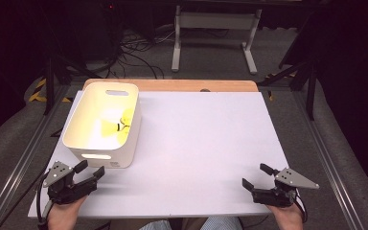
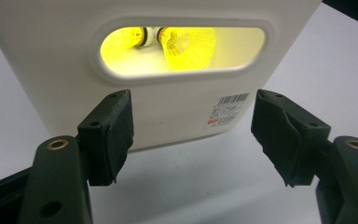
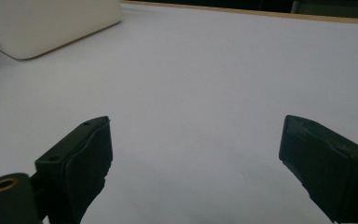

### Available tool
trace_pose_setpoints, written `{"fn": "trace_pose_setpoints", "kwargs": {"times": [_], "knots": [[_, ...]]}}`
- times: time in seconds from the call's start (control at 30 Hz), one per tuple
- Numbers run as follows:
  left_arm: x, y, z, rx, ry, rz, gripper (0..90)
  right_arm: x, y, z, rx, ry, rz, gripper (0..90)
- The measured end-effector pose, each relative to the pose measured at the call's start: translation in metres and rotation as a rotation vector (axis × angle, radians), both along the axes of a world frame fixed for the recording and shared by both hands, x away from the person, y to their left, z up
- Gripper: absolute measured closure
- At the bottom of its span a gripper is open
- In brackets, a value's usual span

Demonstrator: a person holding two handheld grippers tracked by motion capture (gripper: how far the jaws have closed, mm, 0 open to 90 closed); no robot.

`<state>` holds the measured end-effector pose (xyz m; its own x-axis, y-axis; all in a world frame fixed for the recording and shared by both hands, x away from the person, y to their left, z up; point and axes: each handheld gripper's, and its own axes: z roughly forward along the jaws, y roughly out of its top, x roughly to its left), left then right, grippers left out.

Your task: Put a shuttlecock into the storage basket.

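White bin (image 1: 79, 139) lies lengthwise away from the person; left gripper (image 1: 90, 173) and right gripper (image 1: 258, 176) gape, holding nothing.

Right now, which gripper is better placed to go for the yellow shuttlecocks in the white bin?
Left. The left gripper sits open right at the white bin, with the yellow shuttlecocks straight ahead through its handle slot. The right gripper is open too, but far across the white table.

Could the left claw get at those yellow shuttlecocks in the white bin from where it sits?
Probably not straight on: the left claw, open, faces the white bin at its near wall, which stands between it and the yellow shuttlecocks. The bin's top is open, so lifting over the rim looks workable.
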<state>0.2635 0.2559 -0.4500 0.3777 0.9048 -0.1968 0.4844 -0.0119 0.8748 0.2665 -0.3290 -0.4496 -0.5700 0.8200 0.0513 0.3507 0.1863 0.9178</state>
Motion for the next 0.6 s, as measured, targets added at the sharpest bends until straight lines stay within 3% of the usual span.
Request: {"fn": "trace_pose_setpoints", "kwargs": {"times": [0.6], "knots": [[0.0012,-0.0008,-0.0021,-0.002,0.014,-0.007,30.4,0.0011,-0.0004,-0.0004,-0.001,0.001,0.003,10.1]]}}
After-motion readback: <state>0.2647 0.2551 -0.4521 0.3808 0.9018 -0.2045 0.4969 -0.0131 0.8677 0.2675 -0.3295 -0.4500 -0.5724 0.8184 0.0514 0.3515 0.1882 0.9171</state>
